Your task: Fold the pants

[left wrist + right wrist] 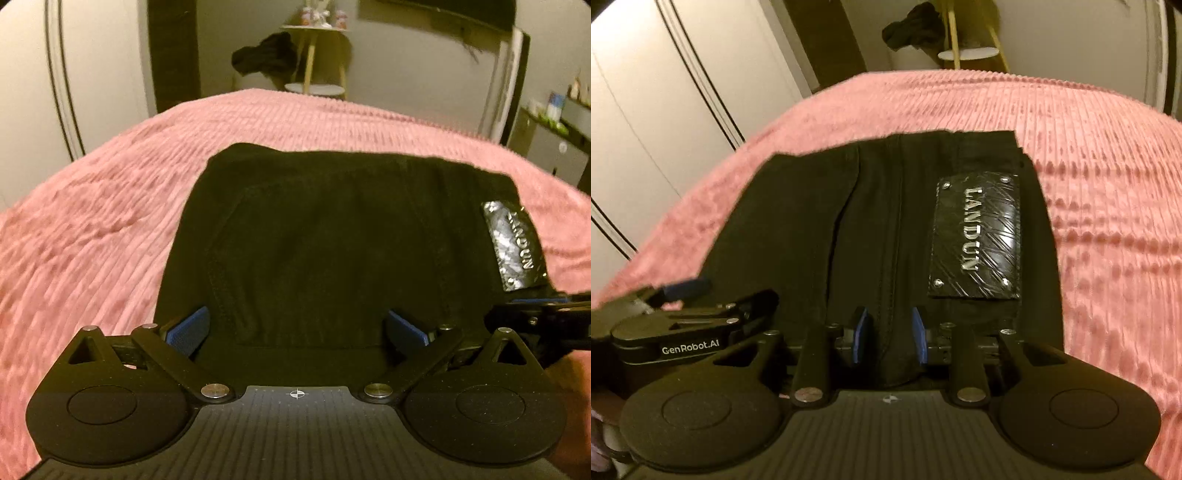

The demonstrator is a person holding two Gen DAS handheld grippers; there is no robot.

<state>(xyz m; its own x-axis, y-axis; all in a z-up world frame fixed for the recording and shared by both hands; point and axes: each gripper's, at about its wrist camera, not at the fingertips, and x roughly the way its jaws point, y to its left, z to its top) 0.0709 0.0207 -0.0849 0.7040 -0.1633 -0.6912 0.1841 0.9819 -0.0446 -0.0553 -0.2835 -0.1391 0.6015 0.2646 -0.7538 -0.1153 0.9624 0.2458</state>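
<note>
Bed (92, 221): pink ribbed cover, carrying the work; no other garment lies on it in view.
Left gripper (295, 326): jaws spread wide, blue pads apart, nothing between them; it hangs over the near edge of the pants, at their left part.
Pants (332, 240): black, lying flat on the bed as a compact rectangular stack, no leg trailing out; layered edges show at the far right corner in the right wrist view.
Patch (975, 236): "LANDUN" label, face up on the right part of the stack.
Right gripper (888, 334): jaws part-open, straddling a seam ridge at the near edge; whether the pads touch the cloth cannot be told.
Progress: judged near complete; the folds look made and square.
Remaining: at most a final smoothing, and release if the right jaws do hold the seam.
</note>
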